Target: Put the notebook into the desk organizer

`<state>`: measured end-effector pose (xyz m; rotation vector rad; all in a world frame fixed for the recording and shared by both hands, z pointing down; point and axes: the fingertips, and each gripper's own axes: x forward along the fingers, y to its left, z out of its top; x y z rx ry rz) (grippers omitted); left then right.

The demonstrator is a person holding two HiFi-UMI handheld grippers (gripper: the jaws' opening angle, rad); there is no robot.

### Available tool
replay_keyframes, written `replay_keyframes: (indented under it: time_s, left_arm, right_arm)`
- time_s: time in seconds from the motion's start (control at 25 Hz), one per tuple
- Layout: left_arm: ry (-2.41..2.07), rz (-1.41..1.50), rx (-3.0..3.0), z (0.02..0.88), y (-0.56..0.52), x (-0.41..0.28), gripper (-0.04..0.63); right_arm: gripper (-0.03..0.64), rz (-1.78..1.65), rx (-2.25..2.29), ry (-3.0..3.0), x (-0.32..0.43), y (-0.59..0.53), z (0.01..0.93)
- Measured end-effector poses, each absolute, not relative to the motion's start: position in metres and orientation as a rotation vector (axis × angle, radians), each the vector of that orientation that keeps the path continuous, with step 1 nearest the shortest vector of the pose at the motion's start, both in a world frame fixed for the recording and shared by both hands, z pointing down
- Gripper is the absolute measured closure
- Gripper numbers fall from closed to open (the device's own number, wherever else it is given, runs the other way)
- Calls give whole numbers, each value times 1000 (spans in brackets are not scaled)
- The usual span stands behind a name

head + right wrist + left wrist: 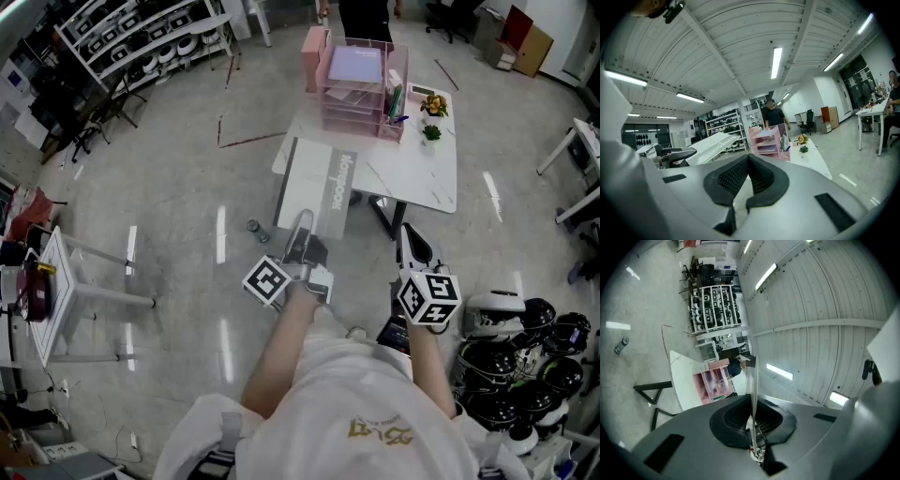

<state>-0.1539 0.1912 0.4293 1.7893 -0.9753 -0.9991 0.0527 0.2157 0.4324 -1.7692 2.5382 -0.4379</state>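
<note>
Notebook [319, 187]: pale grey cover, held out flat over the floor at frame centre, just short of the near edge of the white table [422, 178], not resting on anything. Left gripper [302, 230] has it by the near edge, jaws clamped down on the thin cover; the left gripper view shows the book edge-on, pinched between the pads. Right gripper [410, 239], centre right, carries nothing, its jaw tips drawn together. Pink desk organizer [354, 89] stands at the far end of the table, top centre, with stacked trays, a lilac sheet in the upper one and pens in a side pocket; well apart from the notebook. Judgement: pickup done, carry under way; still to do are reaching across the table, lining the book up with a tray or slot, sliding it in and letting go. Writing: dark lettering runs along one edge of the cover, seemingly starting "Mon", the rest uncertain. Gold print on the person's shirt [382, 429] is unreadable. Small potted plant [431, 132] stands right of the organizer.
</note>
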Motion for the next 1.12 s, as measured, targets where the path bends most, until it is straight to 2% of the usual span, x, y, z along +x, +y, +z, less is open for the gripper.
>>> replay_keyframes:
  time_s: [0.76,0.84,0.88,1.12]
  left_arm:
    - [-883,-1058,1729,419,190,-139,572]
    - [-880,-1062,1719,420,186,-140,572]
    - [-881,-1061,1717,421,183,-141,572]
    - [-862,-1061,1693,431,142,-135,572]
  right_arm:
    - [604,-391,-1866,2481,75,214,438]
    - [547,-405,-1869,2480,74,210,440]
    - [540,-413,-1866,2481,73,207,441]
    - [559,-436,-1882,2462,81,172,451]
